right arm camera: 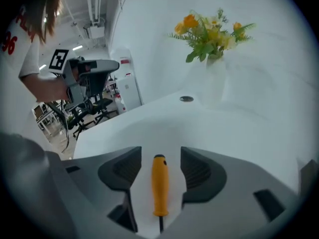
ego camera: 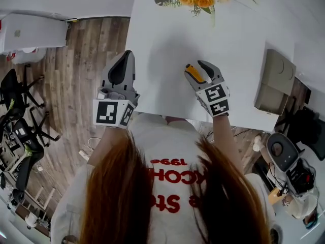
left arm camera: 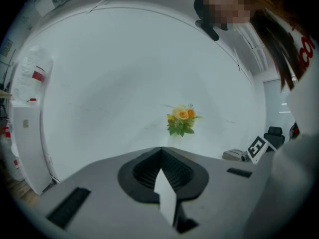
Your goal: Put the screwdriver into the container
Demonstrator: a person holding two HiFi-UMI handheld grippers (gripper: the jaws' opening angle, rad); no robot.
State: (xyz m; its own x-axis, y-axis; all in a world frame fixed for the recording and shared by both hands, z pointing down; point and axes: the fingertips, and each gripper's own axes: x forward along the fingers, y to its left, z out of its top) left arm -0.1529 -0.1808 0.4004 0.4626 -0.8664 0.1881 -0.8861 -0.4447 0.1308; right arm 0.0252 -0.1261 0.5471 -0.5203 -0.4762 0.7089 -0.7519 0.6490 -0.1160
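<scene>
Red "1996" on the person's white shirt (ego camera: 167, 184), the other red letters only partly legible.

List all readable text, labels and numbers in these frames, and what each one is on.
"1996": red print on the person's white shirt, upside down in the head view.
"96": the end of that same print, in the right gripper view.
Larger red shirt lettering: mostly hidden by hair, not readable whole.
Square markers: patterns only, no letters.
Red label on a white object: too small to read.

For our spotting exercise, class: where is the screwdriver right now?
In the right gripper view the screwdriver lies on the white table between the right claw's open jaws, touching neither.
</scene>
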